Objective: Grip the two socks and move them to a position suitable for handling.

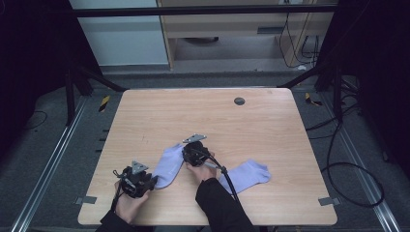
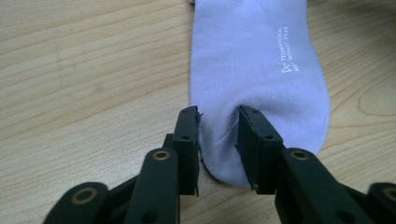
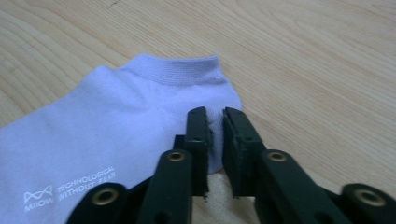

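One pale purple sock is being held at both ends near the front edge of the table, left of its middle, while a second sock is lying flat to the right, well apart from the jaws and touched by neither gripper. The left gripper is being kept low over the toe end, its jaws straddling a pinched-up ridge of fabric; the pads are seen against the cloth on both sides, so the toe is judged to be gripped rather than merely bracketed. The right gripper is being closed on the sock's edge just below the ribbed cuff, with only a thin fold of cloth showing between jaws that are nearly together. Taking opposite ends in this way is probably meant to let the sock be lifted and stretched flat, or carried over to its partner for pairing. In the high view the left hand is being held close to the front edge with its gripper pointing toward the right, and the right hand is being reached forward from a dark sleeve, its gripper angled toward the far left, so the two tools are being aimed at each other along the sock's length.
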The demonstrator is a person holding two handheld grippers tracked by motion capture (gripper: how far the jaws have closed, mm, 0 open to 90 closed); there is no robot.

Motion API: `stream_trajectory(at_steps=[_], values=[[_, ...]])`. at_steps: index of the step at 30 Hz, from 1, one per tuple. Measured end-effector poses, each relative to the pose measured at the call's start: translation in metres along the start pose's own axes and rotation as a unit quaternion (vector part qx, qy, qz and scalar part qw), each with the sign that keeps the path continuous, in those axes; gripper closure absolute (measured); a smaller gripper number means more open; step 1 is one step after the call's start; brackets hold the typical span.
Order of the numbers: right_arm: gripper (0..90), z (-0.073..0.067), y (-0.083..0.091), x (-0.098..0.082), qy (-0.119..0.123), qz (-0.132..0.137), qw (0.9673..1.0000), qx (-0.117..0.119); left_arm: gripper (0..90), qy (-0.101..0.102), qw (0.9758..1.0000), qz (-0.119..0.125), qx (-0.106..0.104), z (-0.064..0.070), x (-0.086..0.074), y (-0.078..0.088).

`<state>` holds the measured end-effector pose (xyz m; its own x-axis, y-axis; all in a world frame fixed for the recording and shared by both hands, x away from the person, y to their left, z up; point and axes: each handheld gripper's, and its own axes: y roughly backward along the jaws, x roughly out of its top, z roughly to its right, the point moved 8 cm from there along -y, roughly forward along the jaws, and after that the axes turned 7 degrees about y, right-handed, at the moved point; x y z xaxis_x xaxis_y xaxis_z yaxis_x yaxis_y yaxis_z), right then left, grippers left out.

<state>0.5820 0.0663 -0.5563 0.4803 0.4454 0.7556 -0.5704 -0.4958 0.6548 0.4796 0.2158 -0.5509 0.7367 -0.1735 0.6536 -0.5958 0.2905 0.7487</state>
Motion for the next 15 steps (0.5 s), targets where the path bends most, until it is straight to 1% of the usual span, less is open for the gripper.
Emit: stream_trajectory(at_steps=[2,4,6,8,10,12,15], values=[[85.7,-0.002,0.000,0.000,-0.002,-0.002,1.0000,0.003,74.2,0.001,1.0000,-0.001,-0.002,0.001,0.000,0.000],[86.8,-0.003,0.002,0.001,0.000,-0.004,1.0000,0.005,81.0,0.005,0.9999,-0.002,-0.014,0.002,0.000,0.000],[87.1,-0.003,0.004,0.001,-0.002,0.002,0.9999,0.010,85.0,0.005,0.9998,-0.003,-0.018,0.002,0.001,0.000],[87.1,-0.005,0.011,0.004,-0.007,0.016,0.9997,0.018,85.8,0.006,0.9998,0.000,-0.021,0.002,0.002,0.001],[87.1,-0.006,0.018,0.006,-0.006,0.026,0.9993,0.024,86.0,0.007,0.9997,0.010,-0.020,0.001,0.006,0.004],[86.8,-0.008,0.029,0.009,-0.007,0.039,0.9988,0.029,86.0,0.010,0.9996,0.017,-0.019,-0.002,0.009,0.008],[86.3,-0.012,0.043,0.008,0.001,0.047,0.9985,0.029,86.0,0.011,0.9996,0.024,-0.011,-0.008,0.013,0.012]])
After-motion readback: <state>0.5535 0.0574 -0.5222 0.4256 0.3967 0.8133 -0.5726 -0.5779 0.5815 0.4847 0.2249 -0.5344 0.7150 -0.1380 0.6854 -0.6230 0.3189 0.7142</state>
